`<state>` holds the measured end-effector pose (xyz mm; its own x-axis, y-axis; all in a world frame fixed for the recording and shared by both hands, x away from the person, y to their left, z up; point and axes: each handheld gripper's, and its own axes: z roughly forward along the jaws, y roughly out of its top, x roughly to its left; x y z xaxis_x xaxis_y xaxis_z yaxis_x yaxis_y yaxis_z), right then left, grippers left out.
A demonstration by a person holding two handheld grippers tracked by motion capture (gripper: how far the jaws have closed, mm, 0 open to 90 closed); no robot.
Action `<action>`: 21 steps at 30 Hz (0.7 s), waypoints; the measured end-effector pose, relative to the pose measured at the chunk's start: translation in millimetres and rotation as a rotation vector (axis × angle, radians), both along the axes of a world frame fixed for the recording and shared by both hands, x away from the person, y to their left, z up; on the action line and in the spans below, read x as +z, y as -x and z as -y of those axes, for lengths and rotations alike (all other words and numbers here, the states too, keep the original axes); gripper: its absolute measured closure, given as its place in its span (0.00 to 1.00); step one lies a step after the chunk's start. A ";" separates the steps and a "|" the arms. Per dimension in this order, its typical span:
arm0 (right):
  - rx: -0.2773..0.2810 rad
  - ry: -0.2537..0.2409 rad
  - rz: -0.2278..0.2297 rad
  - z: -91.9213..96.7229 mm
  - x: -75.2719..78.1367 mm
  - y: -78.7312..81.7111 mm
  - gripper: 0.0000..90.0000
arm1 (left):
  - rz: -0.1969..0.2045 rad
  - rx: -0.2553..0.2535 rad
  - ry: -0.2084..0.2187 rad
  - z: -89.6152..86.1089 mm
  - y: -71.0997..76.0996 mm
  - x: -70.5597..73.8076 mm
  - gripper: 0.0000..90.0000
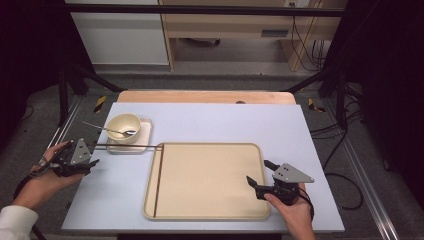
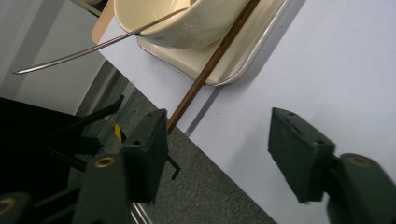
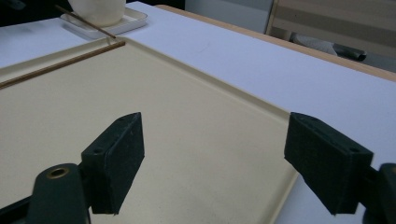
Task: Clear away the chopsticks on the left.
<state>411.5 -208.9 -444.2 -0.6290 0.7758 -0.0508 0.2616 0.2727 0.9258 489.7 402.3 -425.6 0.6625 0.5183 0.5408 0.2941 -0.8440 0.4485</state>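
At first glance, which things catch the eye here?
The large beige tray near the table's front, with one chopstick lying along its left edge. Behind it to the left, a cream bowl holding a spoon stands on a small tray.

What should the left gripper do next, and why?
Probably slide a little forward so the chopstick's end sits between its pads, then close. The left gripper is open, and the stick's tip lies just ahead of one pad, untouched, resting across the small tray.
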 end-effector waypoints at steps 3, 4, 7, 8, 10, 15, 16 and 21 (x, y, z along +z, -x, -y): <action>-0.002 -0.021 -0.002 1.7 0.0 -0.3 0.26 | -0.024 -0.018 -0.046 -1.1 -13.3 -2.3 0.52; -0.002 -0.021 -0.002 1.7 0.0 -0.3 0.26 | -0.024 -0.018 -0.046 -1.1 -13.3 -2.3 0.53; -0.002 -0.028 -0.006 2.1 -0.4 -0.4 0.27 | -0.036 -0.036 -0.088 0.1 -25.1 -4.4 0.56; 0.000 -0.030 -0.007 2.3 -0.6 -0.5 0.28 | -0.043 -0.041 -0.116 0.2 -27.7 -4.3 0.58; 0.002 -0.039 -0.010 2.4 -0.8 -0.5 0.28 | -0.051 -0.048 -0.135 0.5 -30.4 -5.3 0.60; 0.006 -0.068 -0.014 2.7 -1.0 -0.6 0.29 | -0.054 -0.071 -0.170 4.0 -39.2 -10.9 0.61; 0.007 -0.069 -0.015 2.8 -1.1 -0.6 0.29 | -0.058 -0.070 -0.169 4.6 -40.2 -11.1 0.61; 0.014 -0.070 -0.021 1.5 -2.1 -0.7 0.29 | -0.064 -0.069 -0.180 3.9 -45.0 -14.1 0.63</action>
